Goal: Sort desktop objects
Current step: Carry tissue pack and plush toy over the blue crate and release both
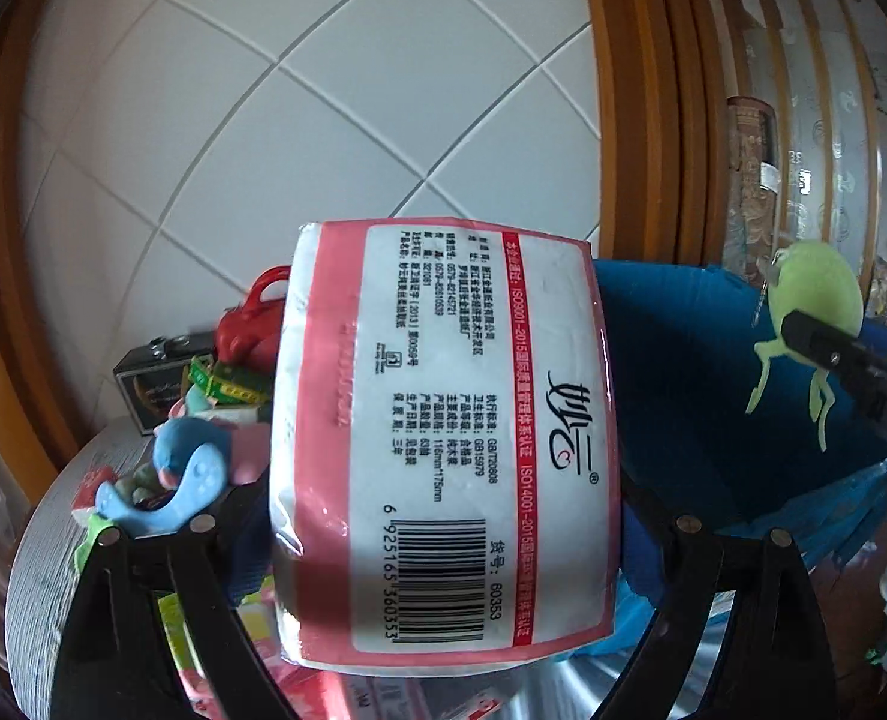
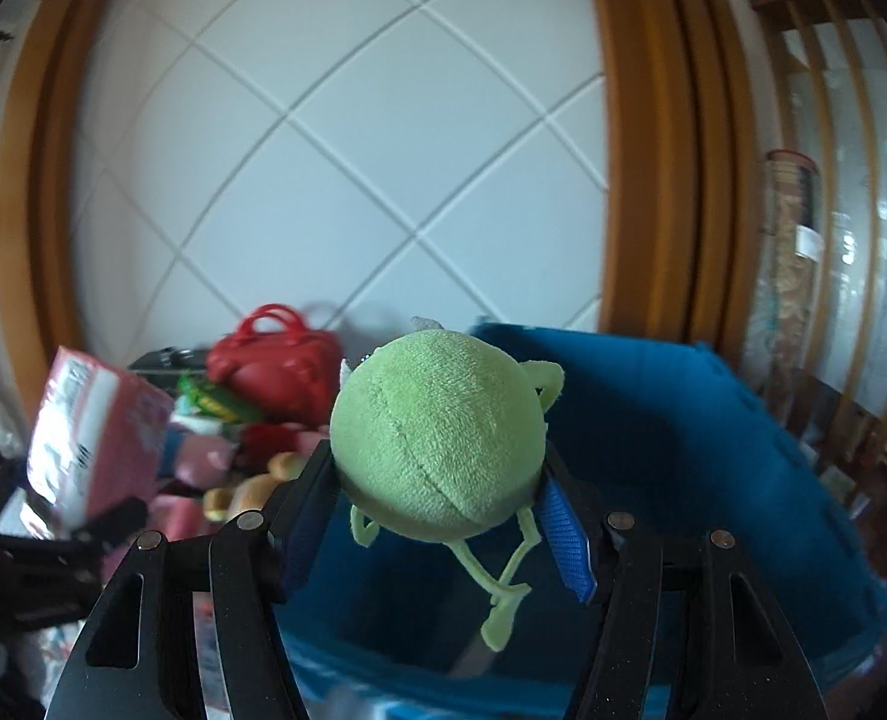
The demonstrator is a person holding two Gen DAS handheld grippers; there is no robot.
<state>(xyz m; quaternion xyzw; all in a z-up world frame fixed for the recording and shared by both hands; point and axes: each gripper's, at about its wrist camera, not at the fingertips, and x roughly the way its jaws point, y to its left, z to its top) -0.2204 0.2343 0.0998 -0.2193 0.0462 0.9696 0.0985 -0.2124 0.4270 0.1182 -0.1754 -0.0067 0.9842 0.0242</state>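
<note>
Both hands mid-carry, each loaded, blue fabric bin dead ahead. Left gripper pinches a pink-and-white tissue pack across its width, jaws spread wide around it, pack upright with the label facing the camera. Right gripper clamps a round green plush toy, thin legs dangling below the pads over the bin's opening

To do the drop well: get each item fully over the bin mouth before letting go, keep the two grippers apart so they don't knock, release the plush low so the legs don't snag the rim. Whether the pack belongs in the same bin I can't tell. Remaining clutter pile with a red toy handbag sits left of the bin

Readable on pack: barcode 6 925165 360353, "60353", "ISO9001-2015", "ISO14001-2015", "GB/T20808", "GB15979". Brand logo is stylised Chinese, not legible to me
</note>
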